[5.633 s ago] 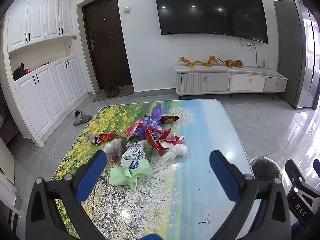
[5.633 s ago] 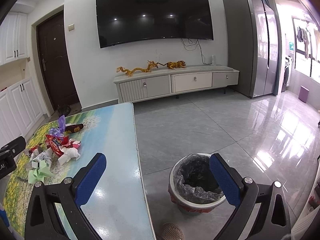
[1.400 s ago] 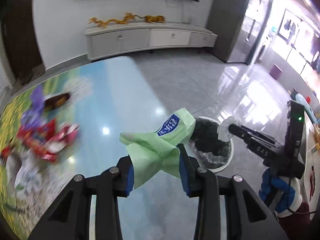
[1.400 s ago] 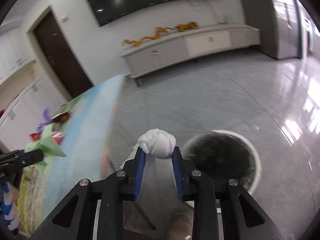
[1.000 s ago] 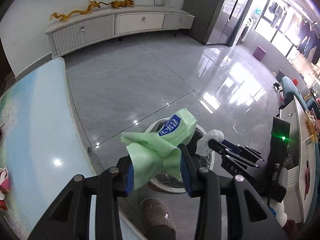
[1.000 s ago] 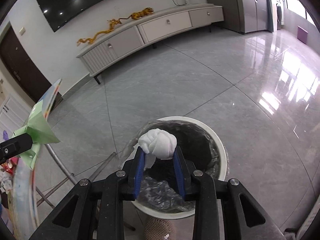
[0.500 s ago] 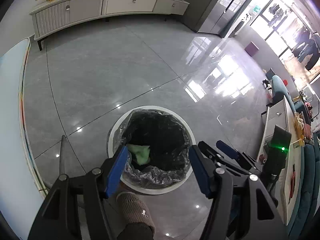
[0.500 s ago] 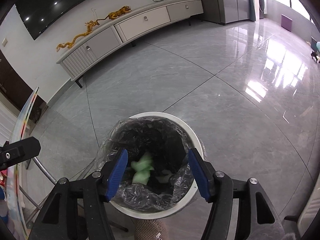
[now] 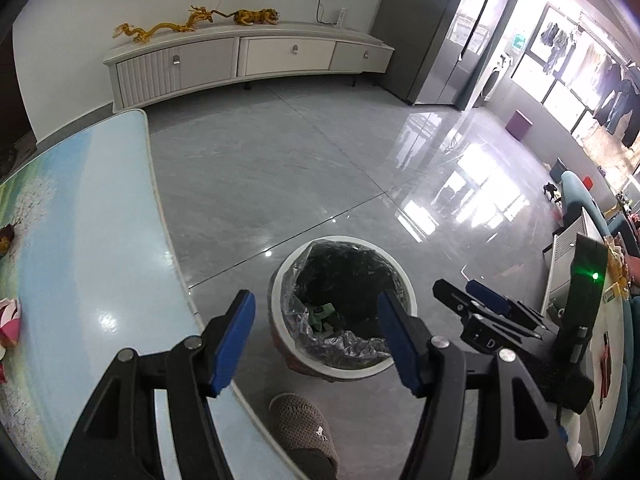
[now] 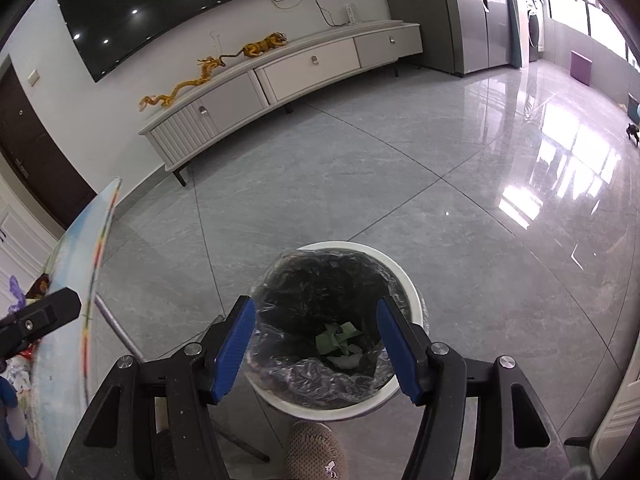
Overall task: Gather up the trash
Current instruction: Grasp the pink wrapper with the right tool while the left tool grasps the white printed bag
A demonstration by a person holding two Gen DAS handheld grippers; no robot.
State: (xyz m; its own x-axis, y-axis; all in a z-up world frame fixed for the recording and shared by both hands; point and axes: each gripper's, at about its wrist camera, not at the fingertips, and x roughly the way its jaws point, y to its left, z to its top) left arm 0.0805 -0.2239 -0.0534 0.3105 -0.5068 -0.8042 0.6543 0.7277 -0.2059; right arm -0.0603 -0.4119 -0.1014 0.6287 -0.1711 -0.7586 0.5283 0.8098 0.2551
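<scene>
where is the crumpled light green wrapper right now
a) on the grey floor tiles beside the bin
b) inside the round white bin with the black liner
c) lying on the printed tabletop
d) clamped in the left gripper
b: the crumpled light green wrapper lies at the bottom of the round white bin with the black plastic liner, and the left gripper stands open with nothing between its blue pads.

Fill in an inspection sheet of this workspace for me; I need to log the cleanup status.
Surface: printed tabletop, glossy, mostly bare near this edge.
Job's things: trash bin on the floor, black liner; green wrapper and white wad inside.
Clutter: red and pink wrappers at the table's left edge; brown slipper beside the bin.
Grippers: left hand-held gripper open, empty; right hand-held gripper open, empty, above the bin.
Cables: black cords hanging under the TV.
Surroundings: TV cabinet with gold dragon figurines; grey tiled floor.
</scene>
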